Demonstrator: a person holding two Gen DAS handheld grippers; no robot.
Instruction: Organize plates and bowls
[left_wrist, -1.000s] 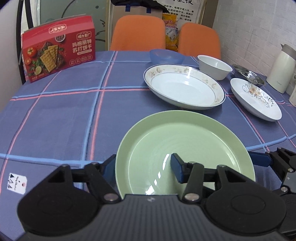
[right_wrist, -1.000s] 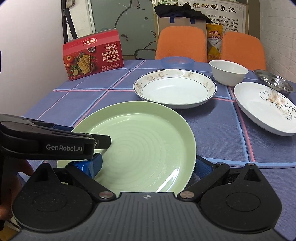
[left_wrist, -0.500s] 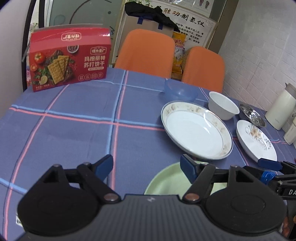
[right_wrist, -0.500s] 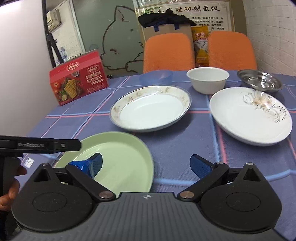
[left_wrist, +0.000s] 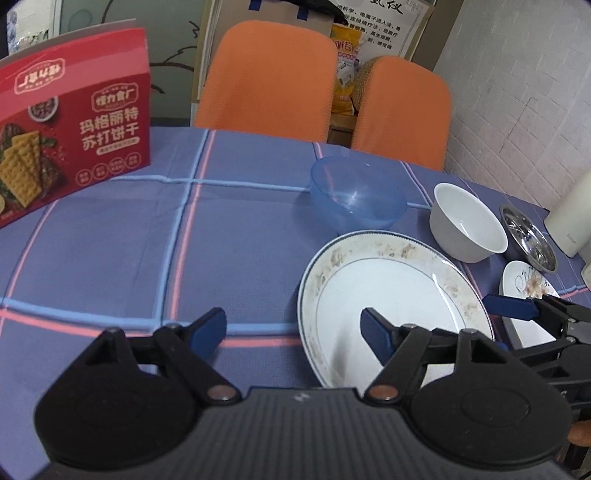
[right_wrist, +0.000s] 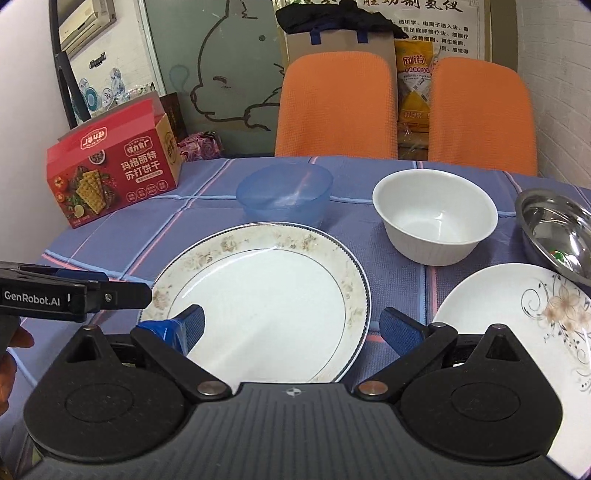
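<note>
While hovering over the checked cloth (left_wrist: 110, 258), left gripper (left_wrist: 293, 328) spread wide, nothing between its blue pads (left_wrist: 207, 328); left pad over bare cloth, right pad above the near-left part of the rimmed plate (left_wrist: 391, 295). Right gripper (right_wrist: 291, 328) likewise wide open and empty, straddling the same plate (right_wrist: 266, 295): left pad (right_wrist: 184, 328) over the plate's near-left edge, right pad just off its right rim, over cloth. Cannot tell whether any pad touches the plate.

Rimmed plate flat on the cloth, white centre, faded floral band, thin dark edge. Just behind it, a blue bowl (right_wrist: 284, 199), upright, translucent, close to the plate's far rim. To the right of that, a white bowl (right_wrist: 436, 218), upright, apart from both. Further right, a steel dish (right_wrist: 554, 229) at the frame edge, its near rim overlapping or touching the flower plate (right_wrist: 517, 314) in front of it; cannot tell which. Flower plate white with a vine and blossom print, lying just right of the rimmed plate, a strip of cloth between them.

At far left, a red cracker box (right_wrist: 110, 177) standing upright, well apart from the dishes. Beyond the table, two orange chairs (right_wrist: 336, 107). Seen from the left wrist, a pale jug (left_wrist: 572, 221) at the right edge, next to the steel dish (left_wrist: 528, 240).
</note>
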